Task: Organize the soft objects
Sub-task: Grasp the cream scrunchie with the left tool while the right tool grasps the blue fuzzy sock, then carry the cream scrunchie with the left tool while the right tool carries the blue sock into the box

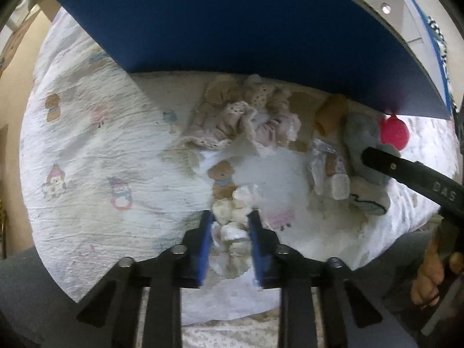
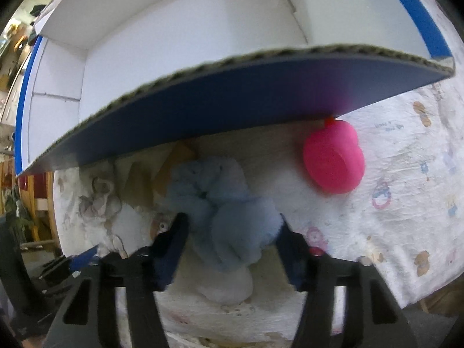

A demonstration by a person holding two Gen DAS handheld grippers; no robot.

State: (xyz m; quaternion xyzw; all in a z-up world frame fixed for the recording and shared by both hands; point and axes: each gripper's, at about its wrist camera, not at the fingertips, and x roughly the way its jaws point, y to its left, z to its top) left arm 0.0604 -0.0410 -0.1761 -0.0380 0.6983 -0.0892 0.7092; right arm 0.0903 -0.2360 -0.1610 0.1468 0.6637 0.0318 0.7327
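My left gripper (image 1: 230, 217) is shut on a white fluffy scrunchie (image 1: 233, 232) just above the printed cloth. Ahead lie a pale pink lace scrunchie (image 1: 246, 124), a tan soft piece (image 1: 330, 114), a small doll-like item (image 1: 330, 171) and a grey-blue plush (image 1: 362, 142). My right gripper (image 2: 232, 223) is shut on that light blue fluffy plush (image 2: 229, 217); its finger (image 1: 406, 171) shows at the right of the left wrist view. A pink round soft toy (image 2: 333, 156) sits beside the box flap, also in the left wrist view (image 1: 394, 130).
A blue cardboard flap (image 1: 232, 20) of a white-lined box (image 2: 188, 29) overhangs the soft objects. A white cloth printed with bears and penguins (image 1: 95, 145) covers the table. A dark floor and furniture show at the left edge of the right wrist view.
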